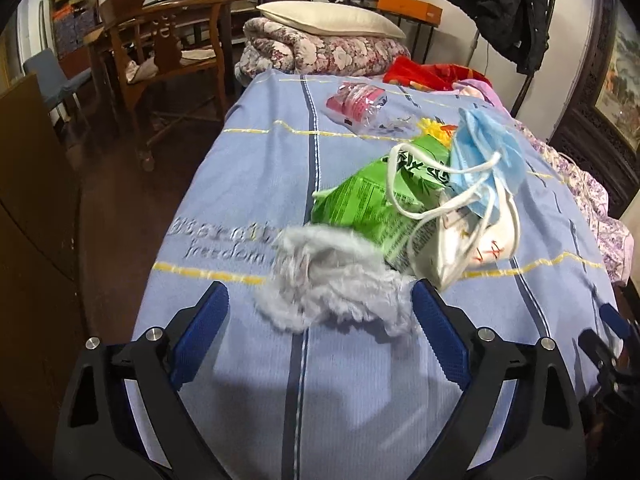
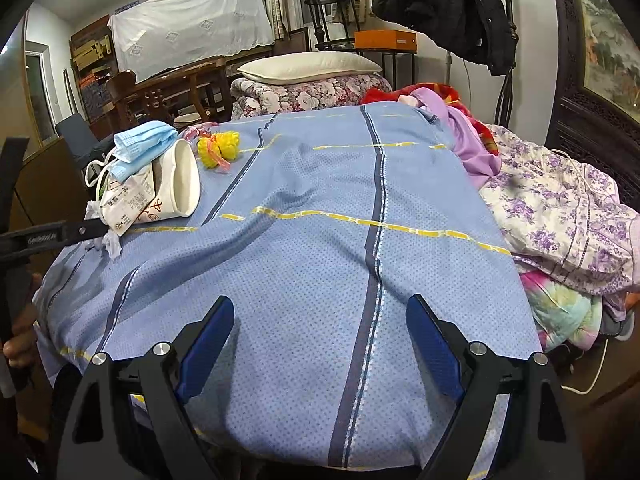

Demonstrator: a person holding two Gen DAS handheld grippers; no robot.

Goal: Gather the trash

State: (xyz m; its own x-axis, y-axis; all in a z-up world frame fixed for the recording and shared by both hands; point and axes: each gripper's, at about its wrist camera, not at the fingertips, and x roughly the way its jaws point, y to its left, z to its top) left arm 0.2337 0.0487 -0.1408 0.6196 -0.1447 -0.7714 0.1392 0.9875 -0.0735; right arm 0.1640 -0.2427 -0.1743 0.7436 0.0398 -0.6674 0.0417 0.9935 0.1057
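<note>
Both grippers hang over the bed, near its close edge. The left gripper (image 1: 320,312) has its jaws wide, and a grey tuft of fluff (image 1: 328,280) lies between the blue pads on the blue bedsheet (image 1: 248,184) (it looks blurred, and whether the pads touch it I cannot tell). The right gripper (image 2: 320,332) also stands wide, with only bare sheet between its fingers. Just behind the fluff is a heap of trash: a green snack bag (image 1: 360,208), a white paper cup (image 2: 180,184) lying on its side, and a blue face mask (image 1: 488,152) on top. A little farther lie a yellow wrapper (image 2: 222,148) and a pink plastic packet (image 1: 356,106). At the far end sits a cream pillow (image 1: 332,20) on a folded flowered quilt (image 1: 320,52).
</note>
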